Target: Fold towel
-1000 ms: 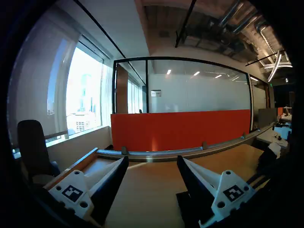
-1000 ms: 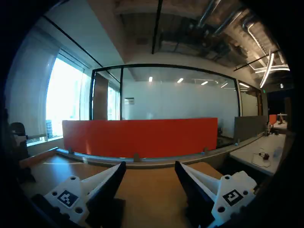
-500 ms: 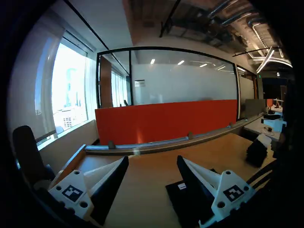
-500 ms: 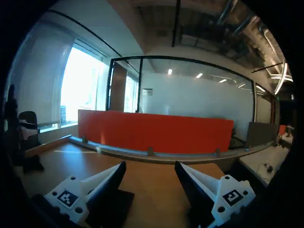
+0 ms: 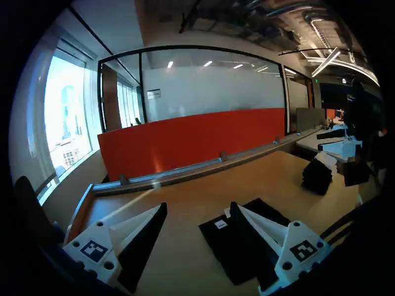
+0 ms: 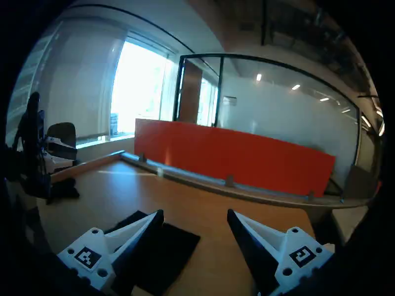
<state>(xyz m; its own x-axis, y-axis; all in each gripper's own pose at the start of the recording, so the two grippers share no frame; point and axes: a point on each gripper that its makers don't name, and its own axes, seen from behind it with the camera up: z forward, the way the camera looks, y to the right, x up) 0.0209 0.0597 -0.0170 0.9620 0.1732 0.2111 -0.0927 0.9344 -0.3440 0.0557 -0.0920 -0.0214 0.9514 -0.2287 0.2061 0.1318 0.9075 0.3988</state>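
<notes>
Looks like an open-plan office: wooden desk [image 5: 197, 197] in front of an orange divider panel [image 5: 197, 138], glass-walled room [image 5: 212, 91] behind it, tall windows [image 5: 64, 123] beside it, exposed pipes [image 5: 276, 17] above it.

L gripper [image 5: 197, 205], R gripper [image 6: 195, 212]: jaws apart.

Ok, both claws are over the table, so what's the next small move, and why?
Probably lower both toward the near edge of the black towel. The left claw and right claw are open and empty above the wooden table, and the towel lies flat, not yet gripped.
</notes>
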